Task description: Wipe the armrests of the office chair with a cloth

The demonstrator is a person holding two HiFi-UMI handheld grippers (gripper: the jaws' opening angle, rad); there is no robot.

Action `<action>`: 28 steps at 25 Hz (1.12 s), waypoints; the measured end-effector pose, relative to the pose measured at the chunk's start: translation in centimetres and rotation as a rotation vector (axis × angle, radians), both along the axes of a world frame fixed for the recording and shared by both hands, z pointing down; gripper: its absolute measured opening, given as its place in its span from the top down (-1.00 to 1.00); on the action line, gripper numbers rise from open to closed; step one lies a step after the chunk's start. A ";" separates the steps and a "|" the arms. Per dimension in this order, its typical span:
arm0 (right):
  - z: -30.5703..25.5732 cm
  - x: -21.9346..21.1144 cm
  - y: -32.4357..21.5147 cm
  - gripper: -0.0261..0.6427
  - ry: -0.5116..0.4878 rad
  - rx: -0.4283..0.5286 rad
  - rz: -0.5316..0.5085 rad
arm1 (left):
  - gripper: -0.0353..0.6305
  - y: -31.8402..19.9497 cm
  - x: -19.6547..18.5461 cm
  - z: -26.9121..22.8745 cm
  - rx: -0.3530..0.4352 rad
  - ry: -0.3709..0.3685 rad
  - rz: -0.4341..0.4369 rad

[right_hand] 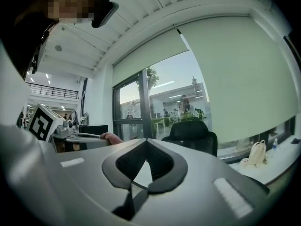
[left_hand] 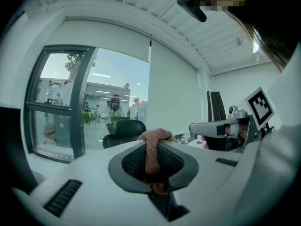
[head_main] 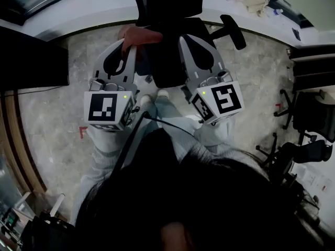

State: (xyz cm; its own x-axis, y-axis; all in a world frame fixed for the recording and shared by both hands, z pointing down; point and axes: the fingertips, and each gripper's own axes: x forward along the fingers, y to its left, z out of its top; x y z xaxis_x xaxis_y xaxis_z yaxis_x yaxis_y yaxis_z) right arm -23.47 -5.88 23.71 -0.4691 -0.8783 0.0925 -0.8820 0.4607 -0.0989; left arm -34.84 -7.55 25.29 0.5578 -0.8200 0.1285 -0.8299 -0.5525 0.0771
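Note:
The black office chair (head_main: pixel 170 14) stands just ahead of me in the head view, with one armrest (head_main: pixel 233 31) jutting out at its right. My left gripper (head_main: pixel 129 47) is raised in front of the chair's left side and is shut on a reddish-brown cloth (head_main: pixel 141 35). In the left gripper view the cloth (left_hand: pixel 153 157) hangs pinched between the pads. My right gripper (head_main: pixel 188 40) is held up beside it, over the seat, shut with nothing in it; its tips (right_hand: pixel 146 142) meet. Both gripper views look level at the window, and the chair (right_hand: pixel 190 133) is in view ahead of them.
A dark monitor on a desk (head_main: pixel 31 61) is at the left. A white sill (head_main: pixel 78 14) runs along the window, with a cream bag (head_main: pixel 255 1) on it. More black chairs (head_main: pixel 309 114) stand at the right. My legs and shoes (head_main: pixel 162 95) are below.

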 end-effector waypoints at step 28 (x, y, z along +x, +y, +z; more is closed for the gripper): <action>-1.1 50.3 -5.4 0.92 -0.019 0.009 -0.158 | 0.80 -5.0 47.3 -3.9 0.100 -0.011 -0.209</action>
